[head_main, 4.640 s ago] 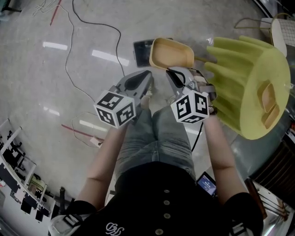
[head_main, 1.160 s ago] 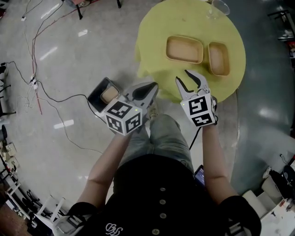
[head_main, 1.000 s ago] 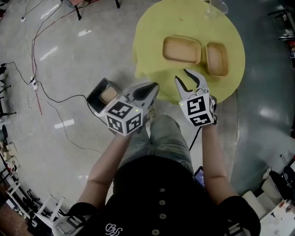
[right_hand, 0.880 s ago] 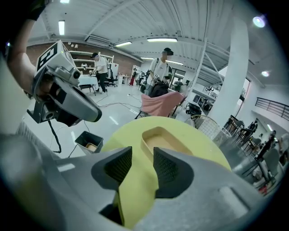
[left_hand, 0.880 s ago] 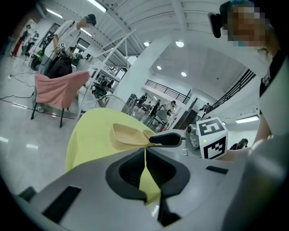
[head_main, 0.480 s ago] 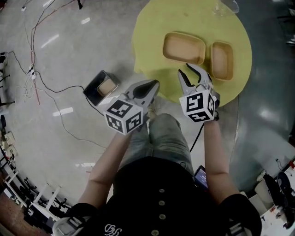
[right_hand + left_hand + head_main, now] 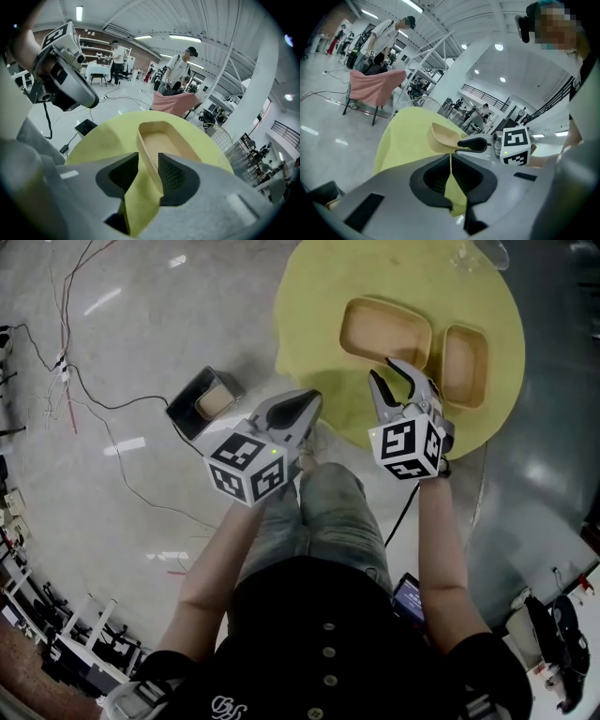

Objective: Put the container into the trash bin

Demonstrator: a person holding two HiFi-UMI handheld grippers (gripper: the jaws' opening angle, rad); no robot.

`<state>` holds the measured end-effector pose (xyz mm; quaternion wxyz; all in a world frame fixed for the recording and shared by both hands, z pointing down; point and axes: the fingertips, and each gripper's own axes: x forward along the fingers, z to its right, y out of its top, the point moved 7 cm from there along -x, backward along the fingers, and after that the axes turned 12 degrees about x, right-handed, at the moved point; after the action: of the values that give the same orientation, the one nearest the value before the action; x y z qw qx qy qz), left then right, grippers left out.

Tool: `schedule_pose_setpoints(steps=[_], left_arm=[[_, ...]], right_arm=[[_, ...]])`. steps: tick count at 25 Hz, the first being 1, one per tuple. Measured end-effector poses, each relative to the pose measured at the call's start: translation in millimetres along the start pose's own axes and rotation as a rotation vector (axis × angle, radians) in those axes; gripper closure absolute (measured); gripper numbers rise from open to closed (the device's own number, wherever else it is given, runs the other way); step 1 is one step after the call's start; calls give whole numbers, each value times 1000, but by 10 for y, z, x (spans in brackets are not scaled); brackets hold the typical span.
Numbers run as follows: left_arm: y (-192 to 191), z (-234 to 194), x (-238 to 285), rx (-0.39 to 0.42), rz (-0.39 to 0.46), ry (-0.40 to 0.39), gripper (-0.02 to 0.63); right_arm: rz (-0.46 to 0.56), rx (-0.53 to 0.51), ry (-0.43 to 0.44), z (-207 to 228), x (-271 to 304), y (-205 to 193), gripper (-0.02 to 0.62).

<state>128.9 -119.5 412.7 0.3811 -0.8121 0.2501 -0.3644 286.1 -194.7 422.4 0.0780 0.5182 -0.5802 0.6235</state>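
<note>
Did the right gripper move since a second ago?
Yes. The right gripper moved forward to the larger container, its fingers now straddling the near rim.

A yellow cloth (image 7: 319, 296) drapes a round table, its folds hanging down the side; a stemmed glass (image 7: 478, 251) stands at the table's far edge; thin cables (image 7: 103, 399) trail over the glossy pale floor (image 7: 141, 315); a phone (image 7: 410, 596) with a lit screen shows low in the head view; beyond the table a pink cloth (image 7: 176, 103) hangs over a frame, a person in a cap (image 7: 180, 68) stands behind it, and a wire basket (image 7: 213, 136) sits to its right
</note>
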Motion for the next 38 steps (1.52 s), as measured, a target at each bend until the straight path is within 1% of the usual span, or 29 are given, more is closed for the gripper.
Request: schedule_pose_setpoints(steps=[3,5,10,12,14,16,24,30,38], left_arm=[[-14,-27,23,-8,2,2,586],[-9,-34,45,-14,7,-3,586],[-25,-42,86,-21,17,-11,586],[-32,-38,82,-23,20,-10,586],[-37,-19,65,-26,24,-6,586],[-48,-20,51,-31,26,0,586],[-74,-139,-15,-40,42,21,586],[-68,-173,-129,-42,62,28,586],[-88,-191,-423,-48,99,55,586]], right_arm=[[-8,-50,2,5,36,7,472],[-11,-83,1,21,53,21,515],[-25,-140,16,16,113,6,531],[-36,-183,16,5,113,-8,538],[-51,-235,23,-8,90,-23,564],[-59,-261,34,-14,86,-30,572],[-59,-279,37,-41,131,12,575],[-43,-241,44,-90,101,97,577],[-19,-283,55,-314,-44,263,577]])
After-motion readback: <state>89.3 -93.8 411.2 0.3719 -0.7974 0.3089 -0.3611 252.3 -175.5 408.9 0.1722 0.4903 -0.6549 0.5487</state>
